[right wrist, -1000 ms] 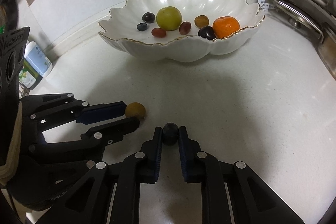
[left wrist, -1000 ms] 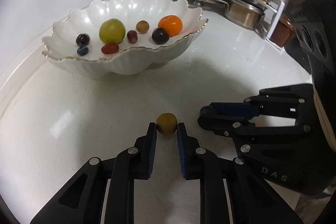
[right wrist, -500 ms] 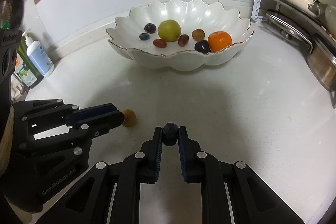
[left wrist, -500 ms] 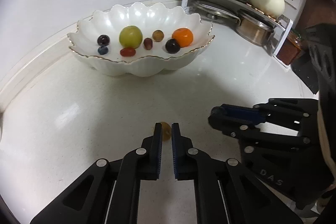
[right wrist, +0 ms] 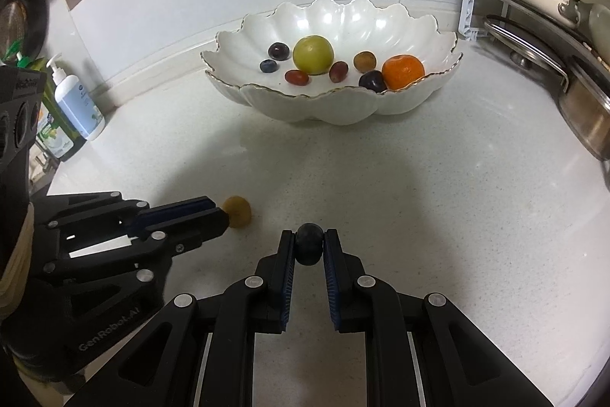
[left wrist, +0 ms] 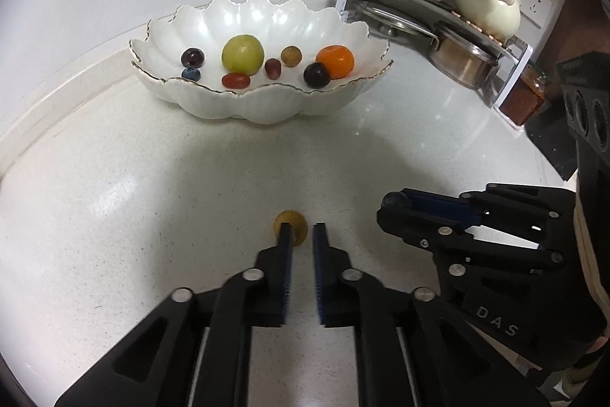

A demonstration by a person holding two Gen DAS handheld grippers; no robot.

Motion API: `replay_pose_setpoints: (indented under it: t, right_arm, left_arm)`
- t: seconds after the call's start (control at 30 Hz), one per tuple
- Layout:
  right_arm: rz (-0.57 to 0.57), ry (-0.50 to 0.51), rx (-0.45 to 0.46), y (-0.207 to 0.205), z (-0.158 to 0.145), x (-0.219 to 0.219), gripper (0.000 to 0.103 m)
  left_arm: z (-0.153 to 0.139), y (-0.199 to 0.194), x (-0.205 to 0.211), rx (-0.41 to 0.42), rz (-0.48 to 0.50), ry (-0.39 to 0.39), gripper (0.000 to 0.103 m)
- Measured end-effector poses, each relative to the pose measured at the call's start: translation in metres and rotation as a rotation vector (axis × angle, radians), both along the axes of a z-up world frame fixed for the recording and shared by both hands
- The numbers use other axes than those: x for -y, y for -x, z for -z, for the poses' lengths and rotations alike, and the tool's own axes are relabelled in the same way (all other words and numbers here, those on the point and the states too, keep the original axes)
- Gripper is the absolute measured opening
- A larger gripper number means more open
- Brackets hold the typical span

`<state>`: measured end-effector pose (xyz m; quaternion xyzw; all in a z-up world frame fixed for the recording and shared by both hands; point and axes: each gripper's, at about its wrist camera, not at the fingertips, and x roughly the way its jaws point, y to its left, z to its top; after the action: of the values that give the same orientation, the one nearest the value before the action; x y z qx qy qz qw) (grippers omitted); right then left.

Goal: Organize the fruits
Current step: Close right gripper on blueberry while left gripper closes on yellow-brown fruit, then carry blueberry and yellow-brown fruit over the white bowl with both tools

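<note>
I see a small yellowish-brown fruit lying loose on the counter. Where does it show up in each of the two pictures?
Left wrist view: the yellowish-brown fruit sits low in the centre, just beyond the near fingertips.
Right wrist view: the same fruit lies left of centre, at the tip of the other gripper.
Shared landmark: the white scalloped bowl behind it.

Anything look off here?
Yes. The left gripper is shut, but the brown fruit sits on the counter at its fingertips, off-centre, not between the pads. The right gripper holds its dark berry.
</note>
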<state>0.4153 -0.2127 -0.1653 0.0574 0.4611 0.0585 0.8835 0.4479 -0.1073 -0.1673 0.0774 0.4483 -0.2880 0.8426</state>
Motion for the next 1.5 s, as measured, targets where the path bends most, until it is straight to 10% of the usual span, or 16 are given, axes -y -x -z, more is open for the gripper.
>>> replay_pose_setpoints:
  t: [0.2, 0.8, 1.5]
  right_arm:
    - [0.003, 0.004, 0.002, 0.000, 0.001, 0.002, 0.017]
    - [0.009, -0.002, -0.009, -0.009, 0.005, 0.010, 0.017]
    - [-0.005, 0.014, 0.115, 0.007, -0.048, 0.014, 0.017]
  left_arm:
    - [0.002, -0.002, 0.006, 0.032, 0.000, -0.038, 0.034]
    - [0.016, -0.017, 0.019, 0.013, -0.036, -0.067, 0.022]
    - [-0.044, 0.009, 0.006, 0.110, -0.129, 0.055, 0.022]
